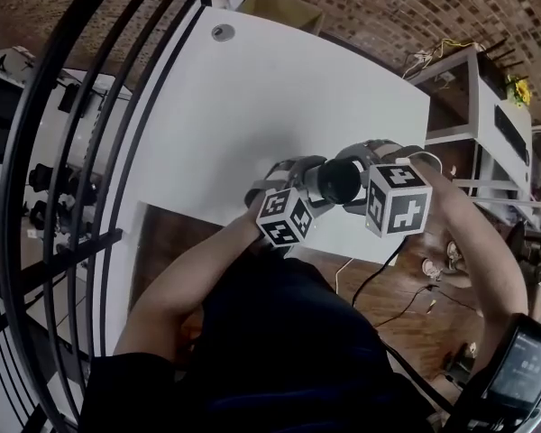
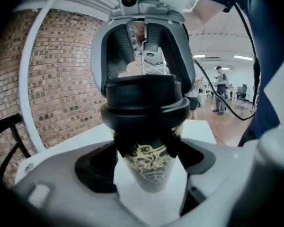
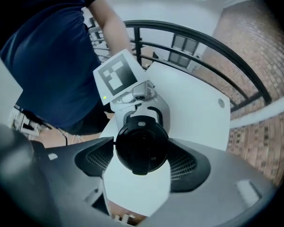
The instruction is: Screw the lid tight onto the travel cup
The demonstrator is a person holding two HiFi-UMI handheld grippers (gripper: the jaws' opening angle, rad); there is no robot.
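Black cup (image 2: pixel 150 167) sat clamped in the jaws of the left gripper (image 2: pixel 146 148). The right gripper (image 3: pixel 142 151) gripped its lid (image 3: pixel 140 138) from above.

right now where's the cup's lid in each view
head view: right of centre, the dark lid sits between the two marker cubes.
left gripper view: centre, lid on top of the travel cup.
right gripper view: centre, lid seen from above.
shared landmark: the white table.
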